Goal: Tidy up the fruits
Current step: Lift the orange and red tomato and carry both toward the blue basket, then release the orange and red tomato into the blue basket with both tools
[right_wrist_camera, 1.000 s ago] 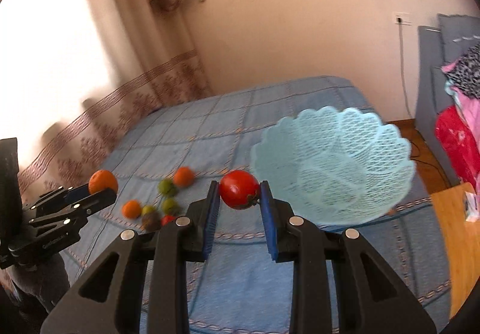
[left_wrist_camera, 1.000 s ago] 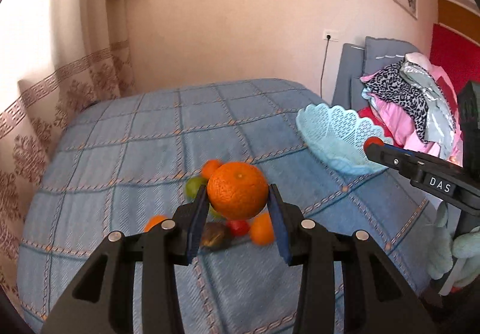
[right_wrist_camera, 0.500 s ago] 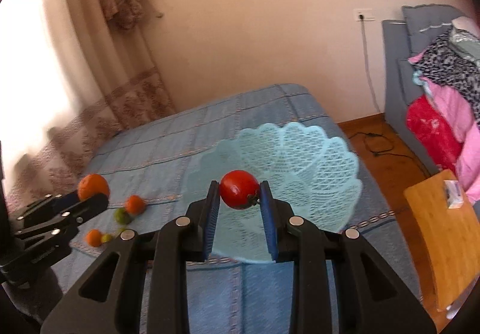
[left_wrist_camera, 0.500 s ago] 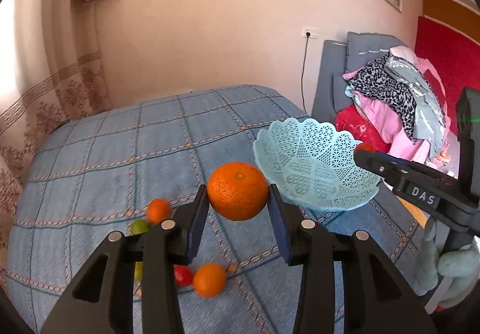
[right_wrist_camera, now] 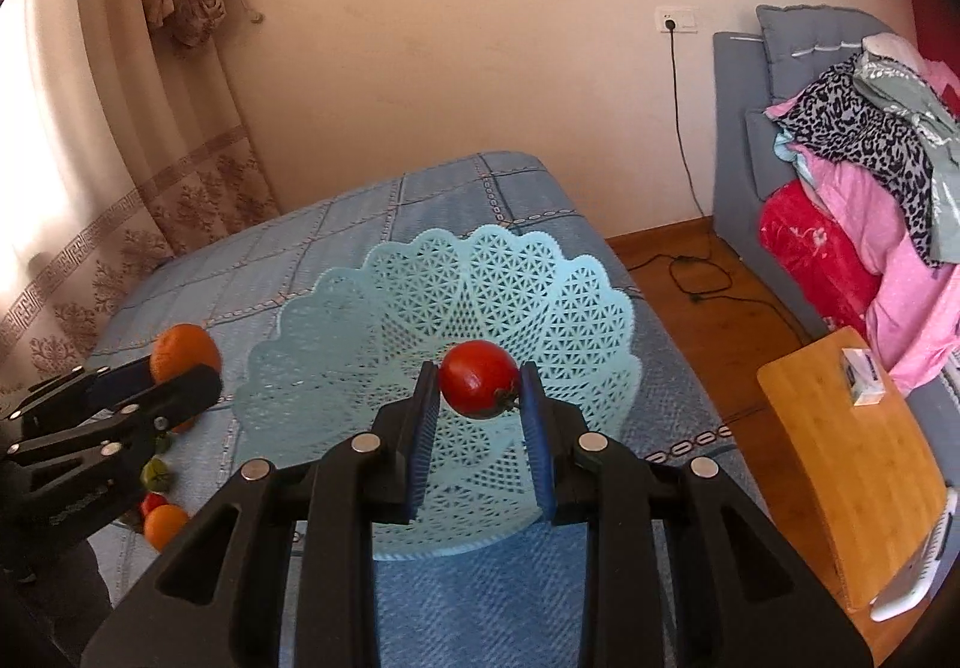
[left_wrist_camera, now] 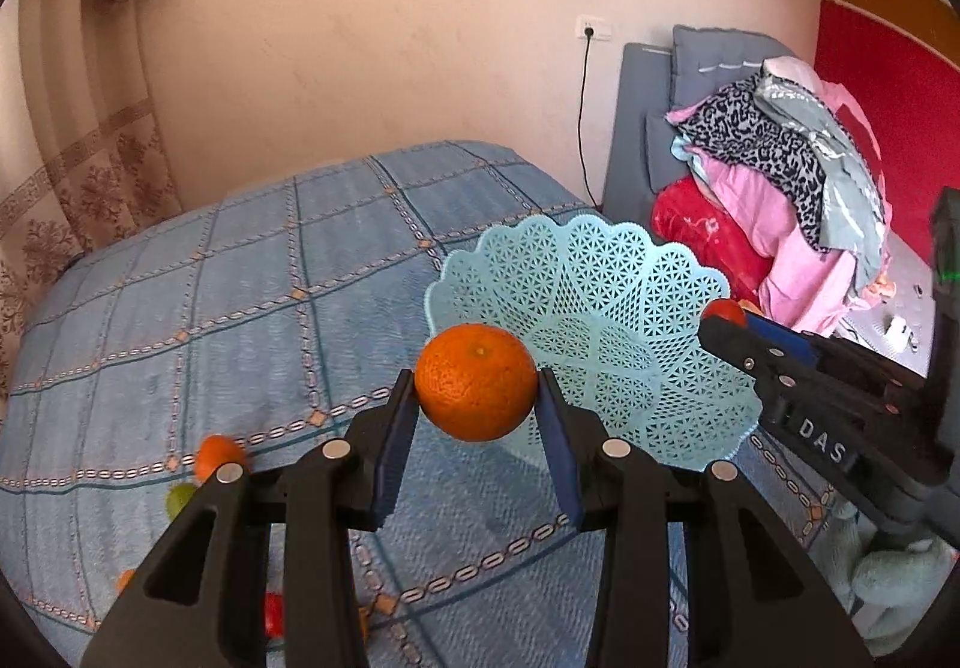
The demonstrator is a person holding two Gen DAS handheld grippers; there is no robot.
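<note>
- Orange (left_wrist_camera: 476,381) clamped between left gripper (left_wrist_camera: 477,416) pads, now in front of the basket (left_wrist_camera: 576,272) rim instead of above the loose fruit.
- Tomato (right_wrist_camera: 478,379) pinched in right gripper (right_wrist_camera: 478,404), now over the basket's middle, earlier short of it.
- Remaining fruits (right_wrist_camera: 162,518) left behind on the blue bedspread (left_wrist_camera: 240,308), slid toward the lower left.

Left hand-held gripper (left_wrist_camera: 477,416): angled downward, blue pads clamped on both sides of orange (left_wrist_camera: 476,381), held aloft. Right hand-held gripper (right_wrist_camera: 478,398): same downward tilt, jaws narrow, pinching red tomato (right_wrist_camera: 478,379) (stem toward right pad). Both side by side, tips near each other.
</note>
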